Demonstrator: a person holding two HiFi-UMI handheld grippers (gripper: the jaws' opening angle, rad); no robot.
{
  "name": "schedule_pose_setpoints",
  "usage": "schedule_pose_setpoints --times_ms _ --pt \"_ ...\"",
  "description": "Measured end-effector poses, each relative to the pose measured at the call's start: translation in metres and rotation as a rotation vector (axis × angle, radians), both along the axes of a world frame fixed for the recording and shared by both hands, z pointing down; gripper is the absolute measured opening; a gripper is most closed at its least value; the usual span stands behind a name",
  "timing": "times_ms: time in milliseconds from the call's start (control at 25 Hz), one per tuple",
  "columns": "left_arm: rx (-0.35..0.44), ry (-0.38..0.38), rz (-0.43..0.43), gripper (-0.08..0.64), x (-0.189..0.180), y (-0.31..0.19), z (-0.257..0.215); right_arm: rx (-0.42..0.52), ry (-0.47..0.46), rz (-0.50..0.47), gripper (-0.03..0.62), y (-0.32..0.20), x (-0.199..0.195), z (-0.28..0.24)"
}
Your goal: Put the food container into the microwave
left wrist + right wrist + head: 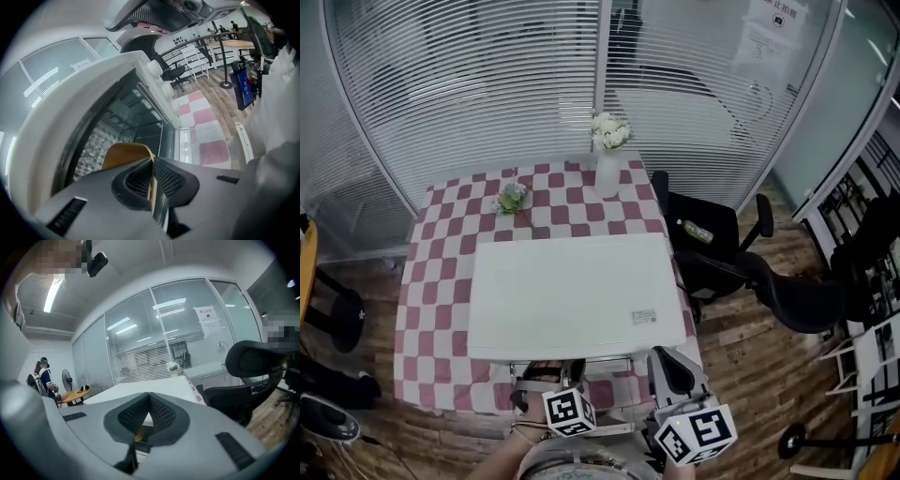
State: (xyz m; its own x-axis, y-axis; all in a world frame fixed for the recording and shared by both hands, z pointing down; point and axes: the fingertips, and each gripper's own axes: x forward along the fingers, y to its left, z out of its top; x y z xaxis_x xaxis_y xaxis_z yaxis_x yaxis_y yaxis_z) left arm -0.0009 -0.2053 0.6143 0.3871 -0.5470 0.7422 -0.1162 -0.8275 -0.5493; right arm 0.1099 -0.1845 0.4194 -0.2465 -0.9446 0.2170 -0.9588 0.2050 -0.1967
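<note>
Room: glass walls (469, 84) with white blinds, wood floor.
Table (441, 281): one, under a red-and-white checked cloth.
Microwave (572, 291): one, white, on the table's near half; the head view shows only its top.
Knobs (155, 69): two, white, one above the other on the microwave's front.
Vase (607, 173): one, white, upright with white flowers, at the table's far edge.
Sprig (513, 197): one, lying on the cloth left of the vase.
Chairs (712, 244): black; two seem to overlap right of the table.
Person (44, 378): one, far off beside a round orange table.
Left gripper (152, 161): jaws closed on the thin edge of the container.
Container (124, 157): one, tan, held just before the microwave's dark front; whether it is inside cannot be told.
Right gripper (149, 397): jaws together, tips meeting, nothing between them, held low at the table's near edge, right of the left gripper.
</note>
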Motion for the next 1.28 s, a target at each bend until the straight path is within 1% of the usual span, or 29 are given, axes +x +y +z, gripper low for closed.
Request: schedule_pose_setpoints --times_ms 160,320,400,520,680,840,1000,1080,1200,1280 --pt "0.018 0.008 0.005 0.021 0.000 -0.005 0.002 0.000 0.003 0.014 -0.006 0.000 0.002 -0.001" --pt "0.047 0.042 -0.017 0.031 -0.002 -0.011 -0.001 -0.002 0.005 0.017 -0.006 -0.001 0.002 -0.001" --pt "0.051 0.065 -0.036 0.054 -0.002 -0.012 -0.003 -0.003 0.007 0.014 -0.006 -0.002 0.001 -0.001" --pt "0.049 0.092 -0.057 0.120 -0.003 -0.013 -0.004 -0.004 0.010 0.007 -0.006 -0.002 0.000 -0.002" --pt "0.051 0.169 -0.107 0.150 -0.006 -0.012 -0.015 -0.006 0.012 -0.006 -0.006 -0.004 -0.002 -0.001" --pt "0.040 0.244 -0.176 0.153 -0.018 -0.007 -0.025 -0.005 0.010 -0.031 -0.006 -0.007 -0.007 0.000" --pt "-0.029 0.329 -0.247 0.126 -0.032 0.002 -0.033 -0.003 0.011 -0.057 -0.006 -0.011 -0.014 -0.001" --pt "-0.075 0.386 -0.290 0.102 -0.040 0.006 -0.034 -0.003 0.012 -0.068 -0.006 -0.013 -0.016 -0.001" --pt "-0.186 0.478 -0.379 0.032 -0.052 0.013 -0.025 -0.001 0.017 -0.082 -0.006 -0.017 -0.020 -0.002" --pt "-0.250 0.505 -0.441 0.021 -0.062 0.015 -0.012 0.003 0.020 -0.091 -0.006 -0.019 -0.022 -0.004"
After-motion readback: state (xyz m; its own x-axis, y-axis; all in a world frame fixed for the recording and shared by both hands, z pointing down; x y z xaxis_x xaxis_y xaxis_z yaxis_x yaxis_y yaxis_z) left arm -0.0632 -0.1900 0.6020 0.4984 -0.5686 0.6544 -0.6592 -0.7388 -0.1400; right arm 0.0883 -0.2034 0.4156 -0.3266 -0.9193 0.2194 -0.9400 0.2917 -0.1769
